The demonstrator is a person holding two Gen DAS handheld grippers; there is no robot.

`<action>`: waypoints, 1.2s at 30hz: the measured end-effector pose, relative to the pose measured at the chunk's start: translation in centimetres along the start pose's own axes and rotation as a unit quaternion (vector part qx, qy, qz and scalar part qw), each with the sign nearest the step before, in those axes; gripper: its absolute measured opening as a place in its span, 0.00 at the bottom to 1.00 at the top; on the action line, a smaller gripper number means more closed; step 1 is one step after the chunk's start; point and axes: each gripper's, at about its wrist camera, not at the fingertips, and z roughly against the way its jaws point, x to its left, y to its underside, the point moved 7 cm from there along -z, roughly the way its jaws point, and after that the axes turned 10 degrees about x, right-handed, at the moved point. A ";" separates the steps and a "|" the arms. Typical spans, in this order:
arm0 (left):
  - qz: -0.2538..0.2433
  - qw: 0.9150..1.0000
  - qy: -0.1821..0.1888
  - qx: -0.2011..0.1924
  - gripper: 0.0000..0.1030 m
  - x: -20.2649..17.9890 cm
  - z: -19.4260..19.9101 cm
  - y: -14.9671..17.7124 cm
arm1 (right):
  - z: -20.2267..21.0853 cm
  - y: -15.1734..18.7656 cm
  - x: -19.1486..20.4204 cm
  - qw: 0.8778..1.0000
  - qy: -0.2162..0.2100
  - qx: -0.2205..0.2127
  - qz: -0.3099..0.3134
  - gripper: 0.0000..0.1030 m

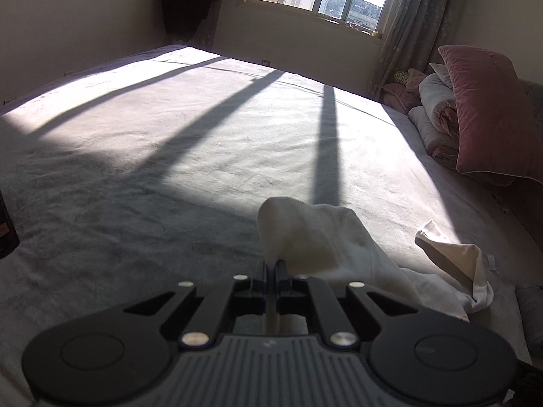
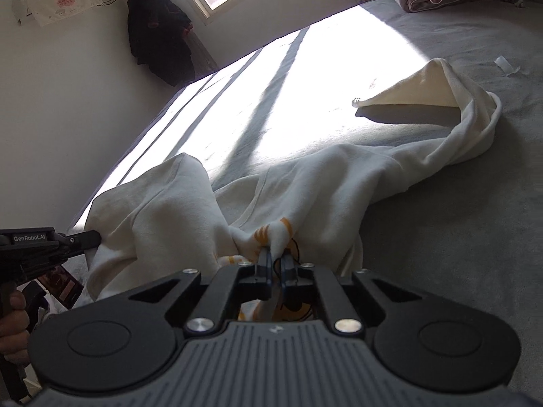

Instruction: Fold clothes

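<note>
While you hold both grippers low over the bed, the scene reads so:

Left gripper: your fingers are pinched together on an edge of the white garment.

Right gripper: clamped on a bunched fold bearing an orange print.

Garment: crumpled across the grey bed, one sleeve trailing toward the sunlit patch.

Pillows: stacked at the bed's right side, well apart from the garment.
</note>
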 end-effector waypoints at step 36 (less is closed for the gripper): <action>-0.135 0.987 0.092 -0.012 1.00 2.1 -12.3 3.3 | -1.2 -1.6 -2.4 0.984 0.136 -0.082 0.078 0.31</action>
